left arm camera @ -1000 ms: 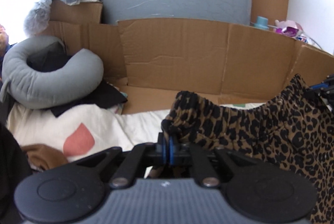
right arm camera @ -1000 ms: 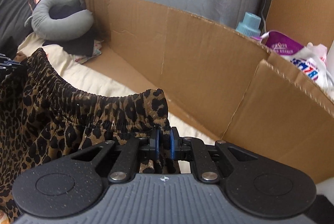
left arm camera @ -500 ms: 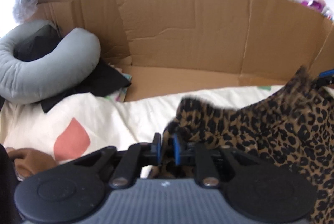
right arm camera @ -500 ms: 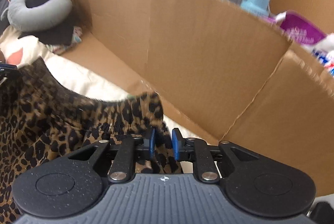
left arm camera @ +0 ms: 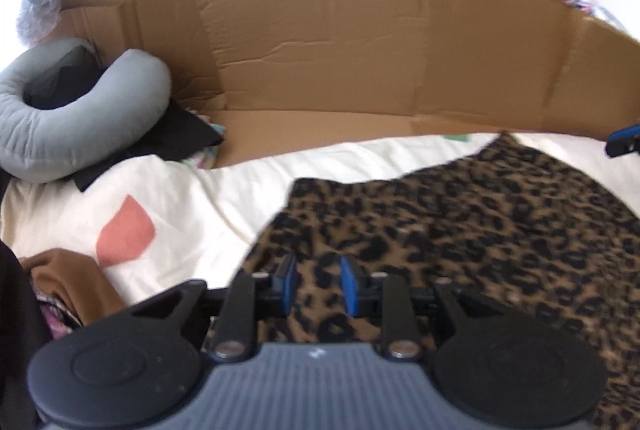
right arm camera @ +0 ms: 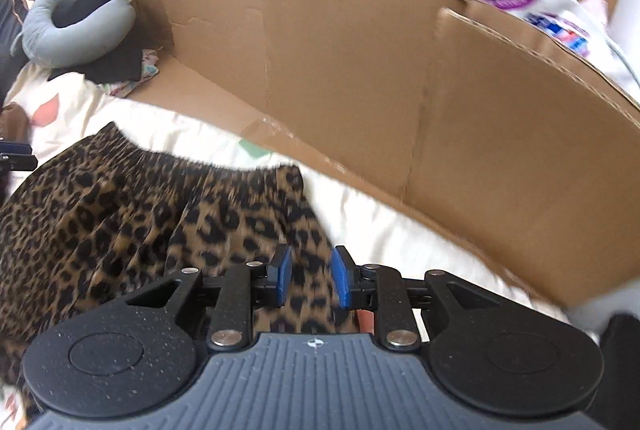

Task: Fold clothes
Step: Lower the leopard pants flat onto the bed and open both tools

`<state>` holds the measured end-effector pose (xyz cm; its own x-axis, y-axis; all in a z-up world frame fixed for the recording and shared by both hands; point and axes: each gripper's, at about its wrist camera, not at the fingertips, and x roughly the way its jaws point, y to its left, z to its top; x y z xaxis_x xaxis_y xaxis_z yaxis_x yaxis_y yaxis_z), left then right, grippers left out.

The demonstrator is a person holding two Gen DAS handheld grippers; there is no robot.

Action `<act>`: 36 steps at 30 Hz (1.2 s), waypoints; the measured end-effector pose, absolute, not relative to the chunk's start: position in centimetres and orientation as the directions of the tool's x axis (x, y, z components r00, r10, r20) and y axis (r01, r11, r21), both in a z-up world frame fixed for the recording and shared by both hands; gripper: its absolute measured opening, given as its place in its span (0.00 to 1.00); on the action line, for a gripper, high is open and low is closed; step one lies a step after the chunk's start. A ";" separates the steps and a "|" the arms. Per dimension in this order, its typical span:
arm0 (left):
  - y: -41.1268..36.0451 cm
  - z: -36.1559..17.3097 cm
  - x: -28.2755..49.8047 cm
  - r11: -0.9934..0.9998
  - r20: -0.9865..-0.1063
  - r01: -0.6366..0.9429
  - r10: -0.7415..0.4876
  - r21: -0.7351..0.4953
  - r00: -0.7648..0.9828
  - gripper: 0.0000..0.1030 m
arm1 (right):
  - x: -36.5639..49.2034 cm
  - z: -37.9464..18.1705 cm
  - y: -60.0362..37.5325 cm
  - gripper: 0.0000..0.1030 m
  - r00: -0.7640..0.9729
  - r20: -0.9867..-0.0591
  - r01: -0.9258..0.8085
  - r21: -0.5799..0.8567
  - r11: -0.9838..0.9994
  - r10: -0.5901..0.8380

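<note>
Opening over a leopard-print garment (left arm camera: 460,230), left gripper (left arm camera: 316,284) with blue pads apart, cloth beneath and between, not pinched. Opening likewise, right gripper (right arm camera: 308,280) above the gathered waistband end of the same garment. Lying spread flat on a cream bedcover (left arm camera: 224,189). Beyond, a cardboard wall (left arm camera: 360,45); far left, a grey neck pillow (left arm camera: 76,109) on dark cloth.

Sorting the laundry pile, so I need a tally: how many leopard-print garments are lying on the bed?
1. The leopard-print garment lies spread flat on the cream bedcover, in front of the cardboard wall. Others may be hidden beyond the views.
</note>
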<state>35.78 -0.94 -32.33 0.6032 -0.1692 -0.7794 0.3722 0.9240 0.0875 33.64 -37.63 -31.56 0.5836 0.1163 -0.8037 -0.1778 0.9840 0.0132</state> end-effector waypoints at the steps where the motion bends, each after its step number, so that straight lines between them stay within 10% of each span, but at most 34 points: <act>1: -1.1 -31.9 35.1 0.921 -0.778 0.380 -0.179 0.083 0.602 0.25 | 32.8 -31.3 -37.9 0.29 0.583 -0.804 -0.177 0.014 0.984 0.116; 21: -4.0 -27.5 21.9 0.902 -0.809 0.431 -0.278 -0.033 0.518 0.26 | 17.1 -27.4 -40.9 0.36 0.601 -0.793 -0.171 -0.010 0.985 0.097; 36: -5.4 -35.4 17.7 0.909 -0.883 0.339 -0.353 -0.244 0.311 0.26 | 13.2 -34.2 -43.5 0.36 0.533 -0.845 0.004 0.055 0.998 0.044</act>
